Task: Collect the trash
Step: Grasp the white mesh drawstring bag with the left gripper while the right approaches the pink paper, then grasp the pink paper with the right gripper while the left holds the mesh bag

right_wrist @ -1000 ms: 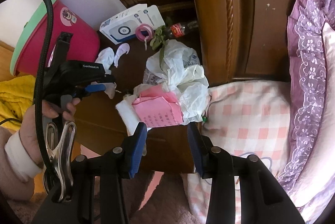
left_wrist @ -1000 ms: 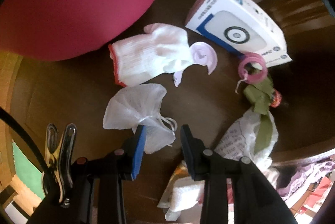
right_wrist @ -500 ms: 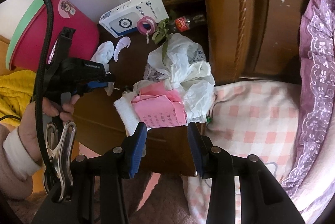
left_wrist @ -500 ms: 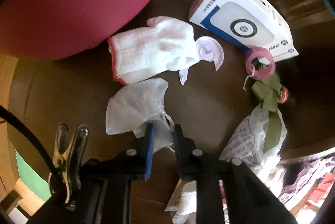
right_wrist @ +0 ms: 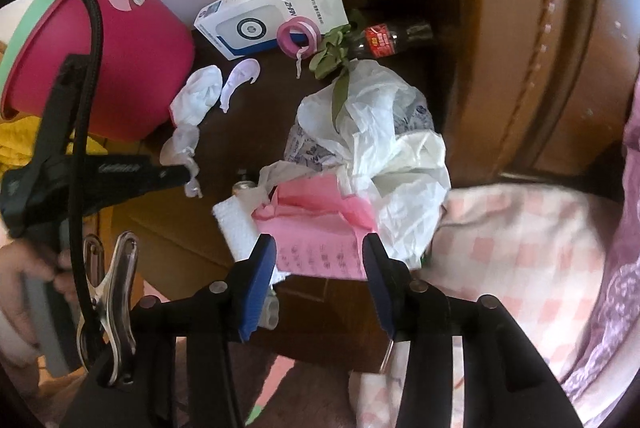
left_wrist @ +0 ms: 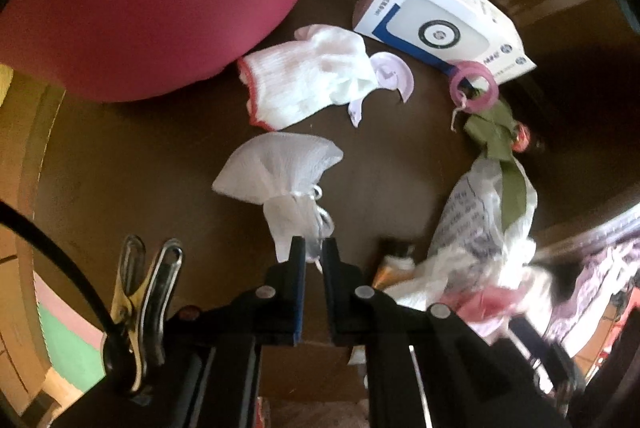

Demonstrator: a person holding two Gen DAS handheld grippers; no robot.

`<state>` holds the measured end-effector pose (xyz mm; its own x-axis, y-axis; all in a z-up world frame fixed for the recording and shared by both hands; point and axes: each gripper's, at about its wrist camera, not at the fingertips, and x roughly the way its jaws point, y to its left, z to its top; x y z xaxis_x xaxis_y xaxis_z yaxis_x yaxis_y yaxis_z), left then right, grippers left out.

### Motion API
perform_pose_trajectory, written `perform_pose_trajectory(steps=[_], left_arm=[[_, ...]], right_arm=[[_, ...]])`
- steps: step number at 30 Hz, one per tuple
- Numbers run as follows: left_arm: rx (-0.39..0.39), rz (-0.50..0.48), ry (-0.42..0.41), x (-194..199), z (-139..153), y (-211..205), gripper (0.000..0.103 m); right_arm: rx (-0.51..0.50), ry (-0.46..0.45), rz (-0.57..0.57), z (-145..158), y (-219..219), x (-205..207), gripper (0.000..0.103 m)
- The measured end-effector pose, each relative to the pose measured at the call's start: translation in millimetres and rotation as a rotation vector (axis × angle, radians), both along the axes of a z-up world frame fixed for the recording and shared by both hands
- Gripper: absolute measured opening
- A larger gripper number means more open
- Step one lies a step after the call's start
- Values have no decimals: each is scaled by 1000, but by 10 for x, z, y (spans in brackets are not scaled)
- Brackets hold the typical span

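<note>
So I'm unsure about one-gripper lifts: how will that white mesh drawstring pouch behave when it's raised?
The white mesh drawstring pouch probably hangs limp: it already sags from the left gripper, which has just closed on its gathered neck. It looks thin and see-through, so likely very light. The fine mesh may slip.

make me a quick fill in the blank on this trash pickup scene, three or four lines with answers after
1. The left gripper is shut on the white ____ bag.
2. The right gripper stands open around a ____ paper.
3. The tape ring leaning on the white box is ____.
4. The bucket has a ____ rim.

Answers: mesh; pink; pink; green
</note>
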<state>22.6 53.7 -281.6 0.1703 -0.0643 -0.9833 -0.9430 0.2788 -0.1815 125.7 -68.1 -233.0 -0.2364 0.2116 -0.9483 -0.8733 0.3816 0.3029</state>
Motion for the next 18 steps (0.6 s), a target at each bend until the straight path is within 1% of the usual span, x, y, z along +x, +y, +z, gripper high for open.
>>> perform_pose_trajectory(steps=[6,8,9,11,12,14,16,18], left_arm=[[8,-25,-11,-76,108,-140,7],[15,-39,-12,-65,136,-184,7],[19,-45,-12,-41,140,-193,7],[27,-59,-16,-87,167,-200,7],[31,-64,-18,-83,181,-216,7],[39,-73,-15,-66,208,-219,7],[39,-75,-18,-62,202,-220,7],[22,-70,-28,-72,176,-190,7]], right_arm=[[-13,2,34,-193,88,-3,47],[-30,4,32,-260,98,0,46],[-42,11,28,-290,100,4,43],[-49,21,12,-322,89,22,23],[-49,30,5,-330,79,35,21],[-30,52,-5,-316,46,53,9],[-6,74,-10,-266,15,63,5],[16,81,-10,-199,-8,60,4]])
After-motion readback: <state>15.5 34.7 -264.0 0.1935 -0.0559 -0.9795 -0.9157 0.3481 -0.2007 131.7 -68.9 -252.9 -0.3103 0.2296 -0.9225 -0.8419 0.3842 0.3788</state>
